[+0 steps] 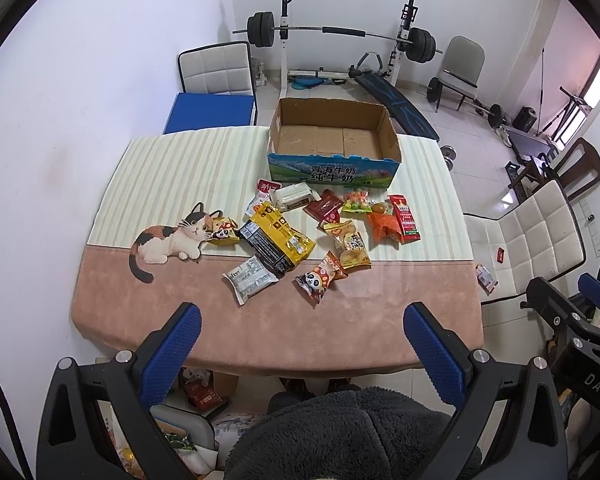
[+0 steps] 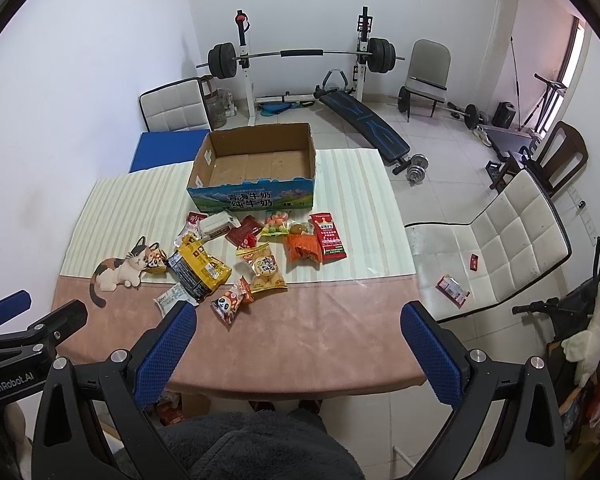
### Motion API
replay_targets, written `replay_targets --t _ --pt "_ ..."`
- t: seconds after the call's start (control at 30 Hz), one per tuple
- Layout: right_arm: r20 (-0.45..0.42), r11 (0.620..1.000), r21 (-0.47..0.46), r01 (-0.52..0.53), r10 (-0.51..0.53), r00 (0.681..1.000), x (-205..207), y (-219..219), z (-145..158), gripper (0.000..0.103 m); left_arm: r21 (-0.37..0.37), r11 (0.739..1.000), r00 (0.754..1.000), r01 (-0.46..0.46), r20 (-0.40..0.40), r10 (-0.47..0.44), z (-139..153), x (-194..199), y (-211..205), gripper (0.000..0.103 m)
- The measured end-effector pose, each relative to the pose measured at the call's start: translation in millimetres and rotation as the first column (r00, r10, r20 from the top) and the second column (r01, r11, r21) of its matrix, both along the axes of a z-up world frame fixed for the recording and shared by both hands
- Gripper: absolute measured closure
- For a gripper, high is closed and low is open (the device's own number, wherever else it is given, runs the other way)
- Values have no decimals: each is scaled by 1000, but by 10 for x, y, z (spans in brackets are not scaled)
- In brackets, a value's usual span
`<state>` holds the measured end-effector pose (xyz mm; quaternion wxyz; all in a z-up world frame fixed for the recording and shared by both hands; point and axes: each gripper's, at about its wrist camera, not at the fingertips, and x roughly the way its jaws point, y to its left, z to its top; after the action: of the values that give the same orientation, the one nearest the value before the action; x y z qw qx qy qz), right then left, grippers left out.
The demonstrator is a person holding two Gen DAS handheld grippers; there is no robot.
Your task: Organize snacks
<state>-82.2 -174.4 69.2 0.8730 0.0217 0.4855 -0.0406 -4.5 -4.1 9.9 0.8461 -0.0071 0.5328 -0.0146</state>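
Several snack packets lie loose in the middle of the table: a black-and-yellow bag [image 1: 276, 238] [image 2: 198, 268], a panda packet [image 1: 318, 278] [image 2: 230, 304], a white packet [image 1: 249, 279], a red packet [image 1: 405, 218] [image 2: 328, 236]. An empty cardboard box [image 1: 332, 140] [image 2: 256, 164] with a blue printed front stands behind them. My left gripper [image 1: 302, 316] is open and empty, above the near table edge. My right gripper [image 2: 298, 314] is open and empty, also above the near edge.
The table [image 1: 276, 332] has a pink and striped cloth with a cat print [image 1: 172, 240]. A white chair [image 2: 492, 248] stands at the right with two small packets on its seat. Gym equipment stands behind. The other gripper shows at the left in the right wrist view [image 2: 16, 320].
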Motion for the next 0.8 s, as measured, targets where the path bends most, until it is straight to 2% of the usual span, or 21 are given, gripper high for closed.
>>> replay_targets --t 0.53,0.67,0.8 --pt "-9 1000 25 1 -1 1000 10 20 -42 0 -2 1000 1000 -7 -1 7 -15 -18 -2 0" --pt "-34 998 66 9 -7 999 76 1 -218 0 -7 1000 1000 -27 -4 27 -88 15 53 0" --pt "-87 994 108 10 -1 996 279 -6 -550 0 -19 996 996 -82 -48 81 -354 187 224 0"
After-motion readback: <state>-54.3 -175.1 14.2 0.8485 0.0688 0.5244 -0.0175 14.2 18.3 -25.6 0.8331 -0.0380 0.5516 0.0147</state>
